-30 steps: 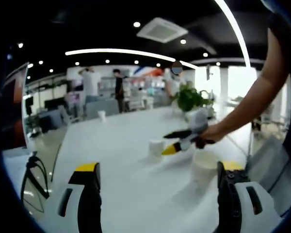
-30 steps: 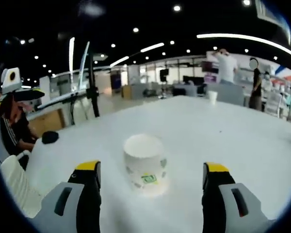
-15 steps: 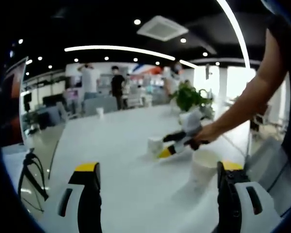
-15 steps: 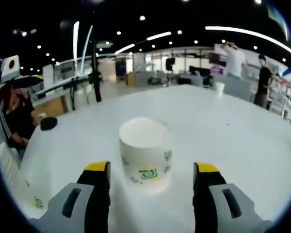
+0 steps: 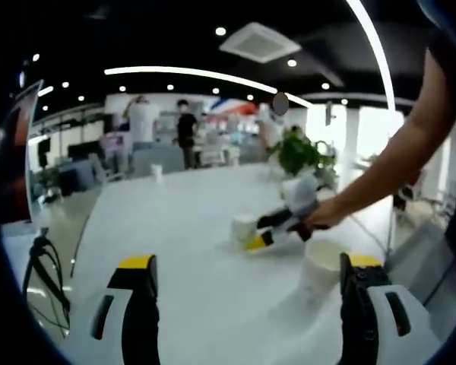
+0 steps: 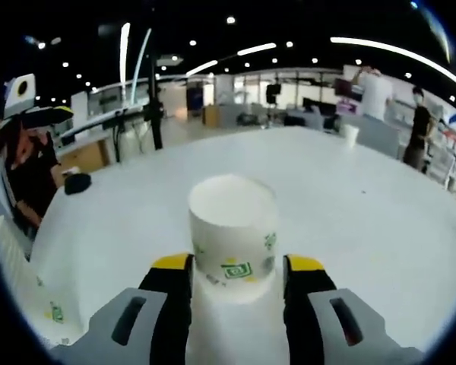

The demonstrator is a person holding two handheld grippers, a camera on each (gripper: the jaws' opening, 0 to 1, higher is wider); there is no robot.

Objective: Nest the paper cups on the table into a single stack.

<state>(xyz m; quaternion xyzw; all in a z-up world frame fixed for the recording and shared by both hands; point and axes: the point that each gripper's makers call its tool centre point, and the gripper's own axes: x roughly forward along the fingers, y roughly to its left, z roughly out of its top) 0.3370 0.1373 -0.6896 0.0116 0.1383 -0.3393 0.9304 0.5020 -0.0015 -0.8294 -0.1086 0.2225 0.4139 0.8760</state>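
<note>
An upside-down white paper cup with a green logo stands on the white table. My right gripper is shut on it, one jaw against each side near the table. The left gripper view has the same cup, with the right gripper held around it by a person's hand. An upright paper cup stands just inside my left gripper's right jaw. My left gripper is open and holds nothing. A third cup stands far back on the table.
A potted plant stands behind the person's arm. A small black object lies near the table's left edge, and part of a cup is at the lower left. A tripod stands off the table. People stand far back.
My right gripper's jaws have closed in from wide apart onto the upside-down cup while moving closer to it. My left gripper has stayed open and almost still.
</note>
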